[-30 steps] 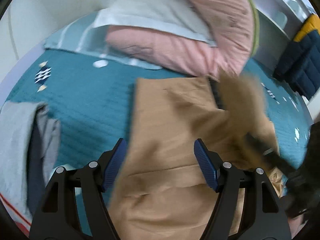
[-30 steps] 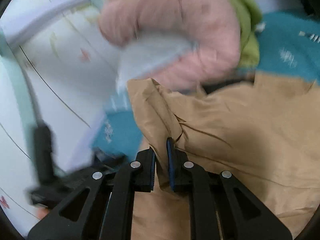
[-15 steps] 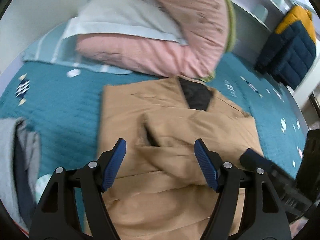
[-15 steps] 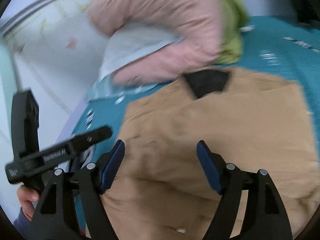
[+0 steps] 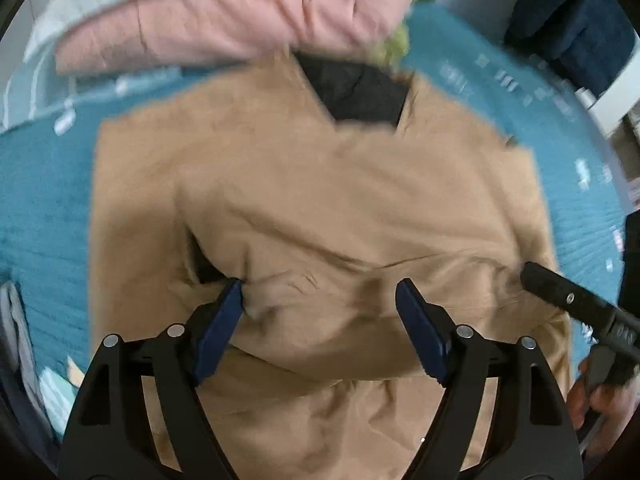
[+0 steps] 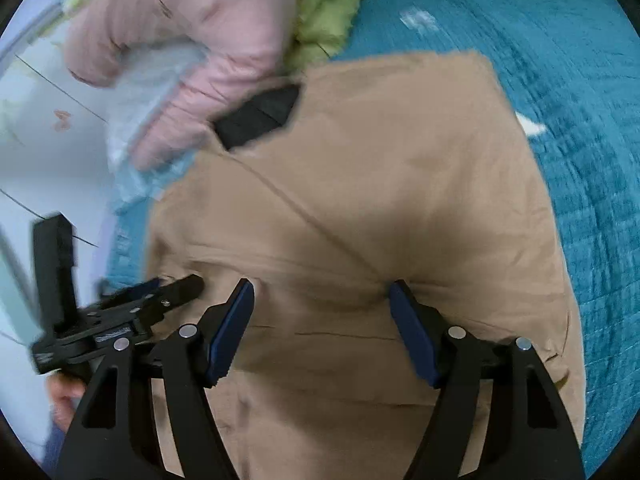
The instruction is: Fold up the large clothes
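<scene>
tan jacket (image 5: 320, 200) lies flat on the teal bedspread (image 6: 580, 80), long axis running away from both tongs — black collar (image 5: 356, 92) farthest. left gripper (image 5: 318, 312) and right gripper (image 6: 320, 312) hover over the near half with jaws apart and empty — neither clearly nearer.

Tan jacket (image 5: 328, 208) on teal bedspread (image 6: 580, 92)

Legible text: none; small white print on left gripper (image 6: 120, 320) body, too blurred to read

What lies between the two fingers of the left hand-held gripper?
In the left wrist view, only a folded sleeve of the tan coat lies between the open fingers of the left hand-held gripper.
</scene>
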